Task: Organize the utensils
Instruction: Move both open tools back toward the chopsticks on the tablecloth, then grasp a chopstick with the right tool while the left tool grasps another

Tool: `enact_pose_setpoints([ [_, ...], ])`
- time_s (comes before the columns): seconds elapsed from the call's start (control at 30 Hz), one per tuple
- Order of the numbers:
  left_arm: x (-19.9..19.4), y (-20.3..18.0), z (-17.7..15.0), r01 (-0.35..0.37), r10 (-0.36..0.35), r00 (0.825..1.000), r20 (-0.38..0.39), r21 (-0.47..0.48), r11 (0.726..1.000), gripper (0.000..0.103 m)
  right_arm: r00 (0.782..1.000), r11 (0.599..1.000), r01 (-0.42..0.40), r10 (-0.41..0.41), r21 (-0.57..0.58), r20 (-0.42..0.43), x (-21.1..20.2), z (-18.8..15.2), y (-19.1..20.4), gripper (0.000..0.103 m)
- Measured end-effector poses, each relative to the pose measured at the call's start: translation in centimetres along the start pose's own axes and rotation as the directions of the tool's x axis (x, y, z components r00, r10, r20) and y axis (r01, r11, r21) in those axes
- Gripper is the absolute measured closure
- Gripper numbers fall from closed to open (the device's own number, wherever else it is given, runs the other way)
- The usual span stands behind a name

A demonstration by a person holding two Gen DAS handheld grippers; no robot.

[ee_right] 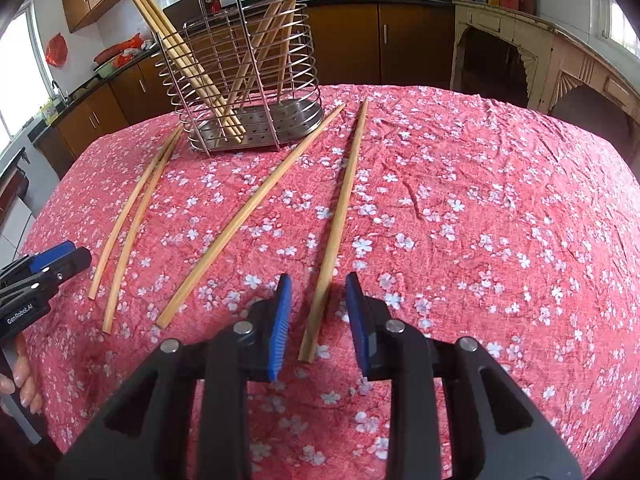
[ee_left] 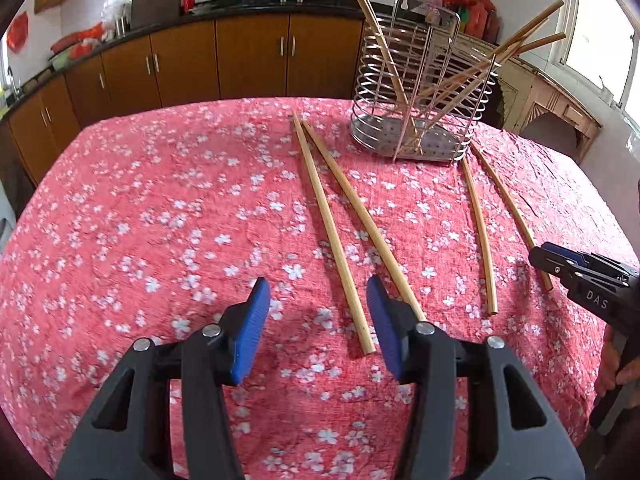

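Chopsticks [ee_right: 336,216] run lengthwise up-frame toward the rack [ee_right: 248,80]; my right gripper [ee_right: 318,312] tilts down, jaws apart, straddling one's near end.

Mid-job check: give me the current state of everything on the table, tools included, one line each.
Wire holder: upright, several chopsticks leaning inside.
Left pair of chopsticks: loose, flat on the tablecloth.
Right pair of chopsticks: loose, flat, apart.
Left tool: open, one chopstick's end between its pads, not gripped.
Right tool: open, astride the rightmost chopstick, pads not touching.
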State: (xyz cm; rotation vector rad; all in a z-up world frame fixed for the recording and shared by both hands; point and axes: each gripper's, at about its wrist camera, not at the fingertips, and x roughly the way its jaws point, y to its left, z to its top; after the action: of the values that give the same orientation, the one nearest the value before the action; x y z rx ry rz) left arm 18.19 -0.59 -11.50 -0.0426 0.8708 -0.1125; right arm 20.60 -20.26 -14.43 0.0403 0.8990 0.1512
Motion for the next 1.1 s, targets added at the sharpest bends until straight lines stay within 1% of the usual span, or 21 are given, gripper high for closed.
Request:
enact_pose_setpoints([
  [0.1, 0.3, -0.7, -0.1, -0.003, 0.003, 1.000, -0.005, 0.017, 1.000, 0.053, 1.000, 1.000, 0.015, -0.015, -0.012, 0.006, 0.2, 0.0, 0.4, 0.075],
  [0.13, 0.5, -1.1, 0.1, -0.008, 0.009, 1.000, -0.008, 0.024, 1.000, 0.055, 1.000, 0.999, 0.025, -0.025, -0.020, 0.008, 0.5, 0.3, 0.5, 0.077],
  [0.2, 1.1, -1.6, 0.3, -0.021, 0.022, 0.999, -0.027, 0.035, 0.999, 0.071, 0.999, 0.998, 0.050, -0.050, -0.033, 0.015, 0.7, 0.4, 0.7, 0.082],
  [0.23, 1.5, -1.7, 0.3, -0.026, 0.027, 0.999, -0.037, 0.032, 0.999, 0.073, 0.998, 0.998, 0.056, -0.056, -0.036, 0.018, 0.8, 0.5, 0.8, 0.087],
  [0.3, 1.5, -2.0, 0.5, -0.054, 0.055, 0.998, -0.024, 0.042, 0.998, 0.086, 0.998, 0.998, 0.057, -0.056, -0.032, 0.023, 0.7, 0.5, 0.5, 0.093],
  [0.33, 1.6, -1.9, 0.6, -0.059, 0.060, 0.998, -0.025, 0.040, 0.997, 0.089, 0.998, 0.998, 0.055, -0.054, -0.027, 0.025, 0.6, 0.4, 0.2, 0.094],
  [0.37, 1.7, -1.8, 0.8, -0.068, 0.068, 0.997, -0.025, 0.035, 0.997, 0.095, 0.998, 0.998, 0.063, -0.062, -0.024, 0.028, 0.6, 0.5, 0.0, 0.094],
  [0.47, 2.0, -0.6, 1.5, -0.080, 0.080, 0.996, -0.027, 0.008, 0.997, 0.096, 0.996, 0.996, 0.085, -0.085, -0.003, 0.031, 0.8, 0.9, -1.3, 0.095],
  [0.57, 2.3, 1.4, 2.3, -0.125, 0.125, 0.992, -0.021, -0.014, 0.992, 0.096, 0.991, 0.991, 0.124, -0.126, 0.045, 0.034, 1.0, 1.6, -3.4, 0.095],
  [0.7, 2.9, 4.7, 3.8, -0.189, 0.188, 0.982, -0.023, -0.050, 0.981, 0.096, 0.980, 0.973, 0.190, -0.195, 0.128, 0.033, 1.4, 2.7, -7.2, 0.095],
  [0.8, 3.4, 5.8, 4.5, -0.184, 0.183, 0.983, -0.017, -0.051, 0.982, 0.096, 0.975, 0.963, 0.214, -0.222, 0.164, 0.030, 1.7, 3.4, -9.1, 0.095],
  [0.87, 3.6, 6.0, 4.8, -0.159, 0.159, 0.987, -0.013, -0.039, 0.986, 0.096, 0.975, 0.964, 0.213, -0.221, 0.162, 0.030, 1.8, 3.3, -9.5, 0.095],
  [0.93, 3.5, 6.3, 4.6, -0.143, 0.142, 0.990, -0.013, -0.041, 0.989, 0.094, 0.975, 0.965, 0.211, -0.218, 0.156, 0.030, 1.7, 3.1, -9.5, 0.093],
  [0.97, 3.2, 6.3, 4.4, -0.131, 0.131, 0.991, -0.008, -0.040, 0.991, 0.086, 0.977, 0.967, 0.204, -0.211, 0.155, 0.031, 1.5, 2.8, -9.5, 0.093],
  [1.0, 2.9, 6.3, 4.2, -0.129, 0.129, 0.992, -0.006, -0.030, 0.991, 0.059, 0.977, 0.968, 0.202, -0.209, 0.150, 0.031, 1.3, 2.6, -9.5, 0.089],
  [1.03, 2.6, 6.1, 3.7, -0.137, 0.137, 0.991, 0.000, -0.025, 0.990, 0.043, 0.977, 0.968, 0.206, -0.212, 0.140, 0.030, 1.2, 2.3, -9.4, 0.084],
  [1.07, 2.1, 6.0, 3.4, -0.147, 0.147, 0.989, 0.012, -0.021, 0.989, 0.028, 0.976, 0.969, 0.210, -0.215, 0.128, 0.029, 1.0, 2.0, -9.3, 0.081],
  [1.1, 1.7, 5.9, 3.1, -0.139, 0.140, 0.990, 0.023, -0.015, 0.990, 0.028, 0.976, 0.970, 0.212, -0.217, 0.122, 0.028, 0.8, 1.7, -9.0, 0.078],
])
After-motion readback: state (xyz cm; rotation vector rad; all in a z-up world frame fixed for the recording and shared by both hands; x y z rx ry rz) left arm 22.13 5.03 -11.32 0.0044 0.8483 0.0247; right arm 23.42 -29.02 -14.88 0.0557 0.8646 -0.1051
